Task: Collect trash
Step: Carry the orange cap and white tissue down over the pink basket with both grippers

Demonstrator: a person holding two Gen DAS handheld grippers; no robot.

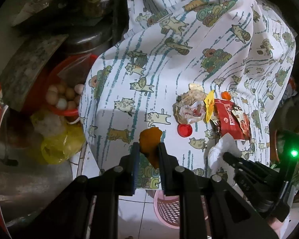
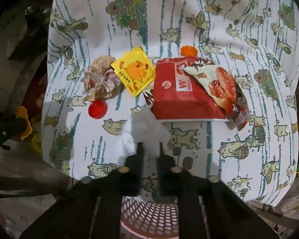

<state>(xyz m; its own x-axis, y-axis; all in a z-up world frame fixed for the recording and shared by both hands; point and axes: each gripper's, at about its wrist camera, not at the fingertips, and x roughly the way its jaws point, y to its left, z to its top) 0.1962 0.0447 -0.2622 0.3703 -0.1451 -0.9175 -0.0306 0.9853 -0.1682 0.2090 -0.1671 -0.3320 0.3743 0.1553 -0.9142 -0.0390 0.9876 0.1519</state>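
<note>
Nearest the lens in the left wrist view, the left hand-held gripper (image 1: 149, 149) is clamped on an orange scrap (image 1: 150, 145), which looks like fruit peel, and holds it lifted just off the near edge of the cat-print cloth (image 1: 169, 59) covering the tabletop. A pink perforated basket (image 1: 166, 209) stands on the floor below that edge, so my guess is the scrap is held there ready to drop in.

Taking the red snack bag (image 2: 181, 97) as the landmark, the right hand-held gripper (image 2: 149, 145) sits just on its near side, its jaws drawn close on a crumpled white paper (image 2: 145, 129). The blur hides whether the pads truly pinch it, but the narrow gap suggests a grip. Left of the bag lies a yellow sachet (image 2: 133, 73), then a wad of crumpled wrapping (image 2: 101, 77), with a red bottle cap (image 2: 97, 109) nearer the camera; an orange cap (image 2: 188, 51) sits just beyond the bag. These lie bunched together, probably awaiting collection.

Only the left wrist view shows a bowl of eggs (image 1: 63, 97), a yellow plastic bag (image 1: 57, 145) and the right gripper's green light. Only the right wrist view shows the sachet's cartoon print and the bag's torn open mouth.
</note>
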